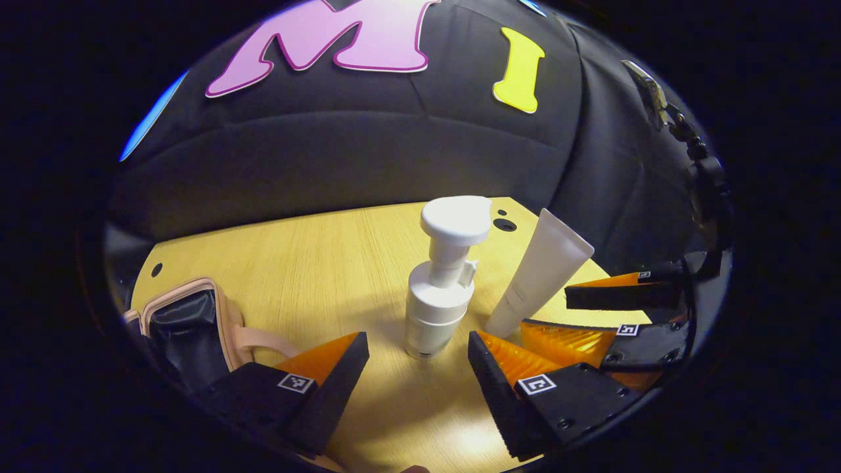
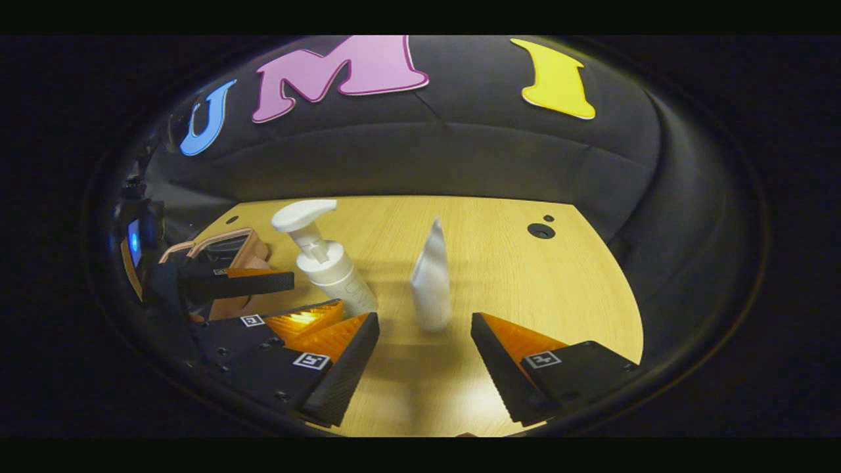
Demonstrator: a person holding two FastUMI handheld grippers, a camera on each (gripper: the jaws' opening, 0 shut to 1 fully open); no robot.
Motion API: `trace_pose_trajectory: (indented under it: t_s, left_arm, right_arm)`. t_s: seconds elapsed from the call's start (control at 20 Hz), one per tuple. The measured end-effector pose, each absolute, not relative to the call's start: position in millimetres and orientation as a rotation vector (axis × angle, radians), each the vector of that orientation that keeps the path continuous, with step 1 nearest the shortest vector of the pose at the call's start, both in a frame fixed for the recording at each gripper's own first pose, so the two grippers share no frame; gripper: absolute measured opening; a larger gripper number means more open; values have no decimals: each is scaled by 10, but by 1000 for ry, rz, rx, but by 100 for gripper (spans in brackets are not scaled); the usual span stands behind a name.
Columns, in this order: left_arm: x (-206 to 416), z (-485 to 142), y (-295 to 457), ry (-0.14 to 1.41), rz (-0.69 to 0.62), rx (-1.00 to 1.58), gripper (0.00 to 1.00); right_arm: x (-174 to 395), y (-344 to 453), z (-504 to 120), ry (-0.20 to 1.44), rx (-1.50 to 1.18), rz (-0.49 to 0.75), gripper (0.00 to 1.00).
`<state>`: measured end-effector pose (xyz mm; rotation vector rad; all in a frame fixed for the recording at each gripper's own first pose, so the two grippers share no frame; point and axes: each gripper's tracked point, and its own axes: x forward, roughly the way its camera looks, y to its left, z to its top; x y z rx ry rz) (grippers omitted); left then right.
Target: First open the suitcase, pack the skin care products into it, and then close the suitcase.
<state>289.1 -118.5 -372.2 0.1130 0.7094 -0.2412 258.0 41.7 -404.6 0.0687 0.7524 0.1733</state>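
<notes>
On the pale wooden counter (image 1: 315, 256) stand two skin care products: a white pump bottle with a broad round head (image 1: 441, 282) and, just to its right, a white squeeze tube standing cap-down and leaning a little (image 1: 540, 274). In the left gripper view the left gripper (image 1: 418, 358) has its fingers spread wide, empty, with the pump bottle standing between and just beyond the tips, touching neither. At the left edge of that view lies the small suitcase with a pink rim and dark lining (image 1: 184, 322), open, near the counter's edge. The right gripper (image 2: 424, 338) also has its fingers wide apart and holds nothing; in the right gripper view the tube stands just ahead of the gap between them, with the pump bottle to its left and the suitcase farther left.
</notes>
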Motion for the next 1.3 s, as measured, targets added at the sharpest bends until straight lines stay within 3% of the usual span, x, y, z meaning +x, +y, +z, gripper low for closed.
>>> trace_pose_trajectory:
  t_s: [0.05,0.1,0.15,0.4,0.45,0.5,0.65,0.75,0.8,0.85,0.9,1.0,1.15,1.2,1.3]
  left_arm:
    - [2922,-3762,-1187,710,-238,120,96]
    - [2967,-3802,-1180,714,-234,120,96]
    - [2998,-3833,-1171,720,-230,120,96]
    - [3192,-3980,-1215,727,-217,113,96]
    - [3222,-3988,-1221,726,-218,114,96]
    - [3264,-4003,-1223,727,-217,117,96]
    - [3349,-4071,-1229,735,-220,111,96]
    - [3363,-4137,-1295,747,-244,96,94]
    - [3360,-4140,-1311,750,-260,74,91]
    - [3347,-4141,-1255,756,-240,98,73]
    - [3336,-4120,-1249,758,-237,127,64]
    - [3355,-4167,-1260,766,-247,143,58]
    - [3284,-4083,-1245,776,-241,131,56]
    - [3262,-3977,-1229,762,-242,129,60]
    - [3155,-3737,-1194,734,-245,136,55]
  right_arm:
    - [2609,411,-4078,757,78,171,91]
    - [2633,398,-4109,762,80,170,84]
    - [2672,394,-4145,766,89,166,91]
    - [2811,304,-4310,782,104,138,92]
    - [2849,297,-4340,784,113,133,83]
    - [2880,287,-4368,783,124,125,92]
    - [2956,334,-4473,794,164,114,91]
    - [2985,416,-4516,802,161,137,82]
    - [2959,434,-4510,798,170,145,73]
    - [3007,429,-4577,791,151,133,64]
    - [3019,414,-4531,801,149,146,55]
    - [3023,419,-4508,803,138,152,48]
    - [2966,423,-4499,819,123,165,43]
    - [2916,452,-4444,816,126,176,43]
    - [2851,468,-4288,801,119,188,45]
